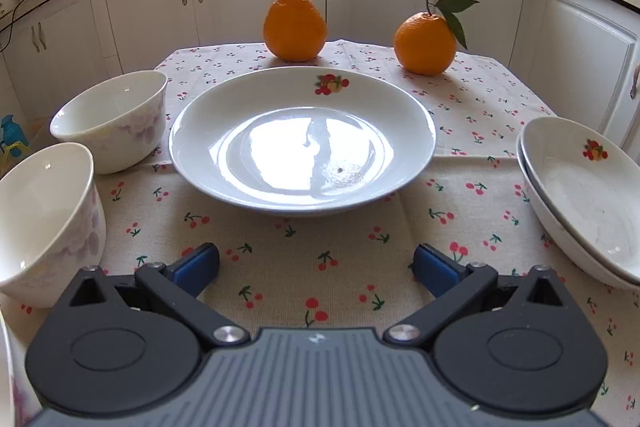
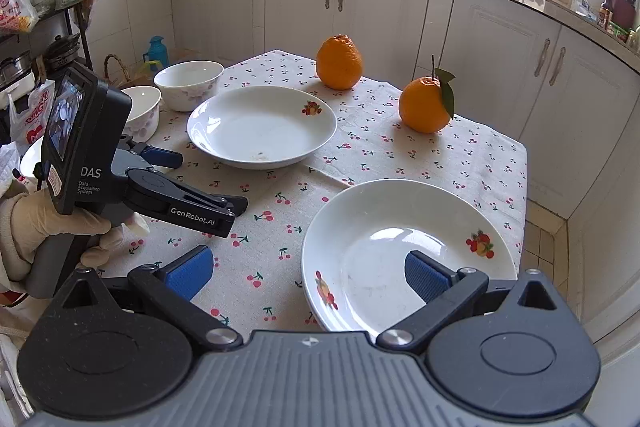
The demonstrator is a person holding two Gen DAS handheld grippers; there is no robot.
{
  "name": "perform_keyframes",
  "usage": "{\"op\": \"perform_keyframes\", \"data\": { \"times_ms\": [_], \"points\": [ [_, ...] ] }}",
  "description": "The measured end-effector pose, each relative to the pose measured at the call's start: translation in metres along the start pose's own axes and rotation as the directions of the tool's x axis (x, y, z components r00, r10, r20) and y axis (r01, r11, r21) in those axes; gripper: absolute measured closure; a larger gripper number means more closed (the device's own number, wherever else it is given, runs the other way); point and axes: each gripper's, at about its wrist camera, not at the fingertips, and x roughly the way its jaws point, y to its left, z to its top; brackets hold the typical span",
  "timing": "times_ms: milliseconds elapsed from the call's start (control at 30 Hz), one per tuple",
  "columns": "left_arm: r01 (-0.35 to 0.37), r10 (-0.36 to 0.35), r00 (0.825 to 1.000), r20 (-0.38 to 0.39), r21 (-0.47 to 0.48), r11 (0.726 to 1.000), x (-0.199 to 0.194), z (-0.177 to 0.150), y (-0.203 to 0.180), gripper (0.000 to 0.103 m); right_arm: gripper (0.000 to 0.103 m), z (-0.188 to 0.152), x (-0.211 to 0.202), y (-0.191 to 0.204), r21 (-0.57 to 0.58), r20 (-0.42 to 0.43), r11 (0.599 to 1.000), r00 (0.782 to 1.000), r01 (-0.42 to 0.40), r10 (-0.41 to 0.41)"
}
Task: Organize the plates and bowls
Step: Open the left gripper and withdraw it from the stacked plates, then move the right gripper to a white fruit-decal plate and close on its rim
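My left tongs (image 1: pixel 316 263) hang wide open and empty over the cherry-print counter (image 1: pixel 320 247), with the lone glossy white plate (image 1: pixel 302 141) dead ahead at twelve o'clock, closer to them than to my right. My right tongs (image 2: pixel 308 273), equally spread and empty, have one pad above the stacked plates (image 2: pixel 408 255) at one o'clock. Two rounded glazed bowls (image 1: pixel 114 121) sit at ten o'clock of the left tongs.

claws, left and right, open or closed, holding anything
Left claw: open, holding nothing.
Right claw: open, holding nothing; one finger over the near plate.
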Motion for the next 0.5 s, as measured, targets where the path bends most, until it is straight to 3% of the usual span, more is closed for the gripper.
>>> {"op": "perform_keyframes", "data": {
  "times_ms": [500],
  "points": [
    [0.005, -0.005, 0.999, 0.032, 0.004, 1.000, 0.014, 0.010, 0.003, 0.000, 0.000, 0.075, 0.053, -0.027, -0.087, -0.040, 0.985, 0.988, -0.149, 0.146]
  ]
}}
